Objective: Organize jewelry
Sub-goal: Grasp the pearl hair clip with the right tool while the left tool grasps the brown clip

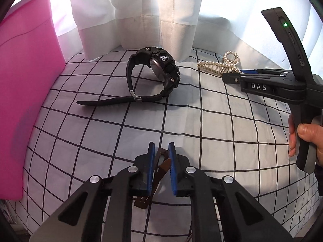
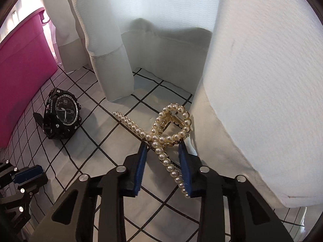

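Observation:
My left gripper (image 1: 162,148) is shut on a brown strap-like piece (image 1: 159,171), held between its blue pads just above the checked cloth. A black sports watch (image 1: 159,70) lies on its side ahead of it; it also shows in the right wrist view (image 2: 62,114). My right gripper (image 2: 162,148) is open, its blue pads on either side of a pearl hair claw (image 2: 169,129) that lies on the cloth. In the left wrist view the right gripper (image 1: 232,76) sits at the pearl claw (image 1: 222,62).
A pink plastic bin (image 1: 26,80) stands at the left, also seen in the right wrist view (image 2: 22,64). White curtains (image 1: 137,14) hang behind the cloth-covered surface (image 1: 201,121). A white curtain fold (image 2: 262,80) hangs close on the right of the pearl claw.

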Tool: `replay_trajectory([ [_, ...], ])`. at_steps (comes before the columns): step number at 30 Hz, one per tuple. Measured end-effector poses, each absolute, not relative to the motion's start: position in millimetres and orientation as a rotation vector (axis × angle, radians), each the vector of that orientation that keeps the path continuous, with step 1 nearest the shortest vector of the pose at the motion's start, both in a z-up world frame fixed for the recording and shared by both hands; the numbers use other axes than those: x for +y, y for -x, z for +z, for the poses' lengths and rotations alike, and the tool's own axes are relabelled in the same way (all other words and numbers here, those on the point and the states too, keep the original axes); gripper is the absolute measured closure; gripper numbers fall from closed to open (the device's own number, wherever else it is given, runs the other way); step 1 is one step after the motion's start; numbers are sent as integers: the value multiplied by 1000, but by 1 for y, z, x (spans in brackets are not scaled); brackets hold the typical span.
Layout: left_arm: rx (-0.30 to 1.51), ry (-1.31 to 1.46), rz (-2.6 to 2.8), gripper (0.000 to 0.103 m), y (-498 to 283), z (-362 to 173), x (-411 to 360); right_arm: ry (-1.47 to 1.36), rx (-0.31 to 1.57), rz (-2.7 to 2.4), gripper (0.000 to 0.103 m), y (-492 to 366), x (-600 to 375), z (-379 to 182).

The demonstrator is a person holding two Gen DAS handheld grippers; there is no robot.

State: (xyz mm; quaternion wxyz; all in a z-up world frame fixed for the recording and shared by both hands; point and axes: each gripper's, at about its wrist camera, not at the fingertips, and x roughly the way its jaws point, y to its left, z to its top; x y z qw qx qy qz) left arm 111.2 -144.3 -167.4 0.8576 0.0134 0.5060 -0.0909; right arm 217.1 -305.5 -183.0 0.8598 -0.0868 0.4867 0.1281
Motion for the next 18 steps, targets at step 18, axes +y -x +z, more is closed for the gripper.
replay_trajectory([
  [18, 950, 78, -323, 96, -84, -111, -107, 75, 996, 260, 92, -160, -298, -177],
])
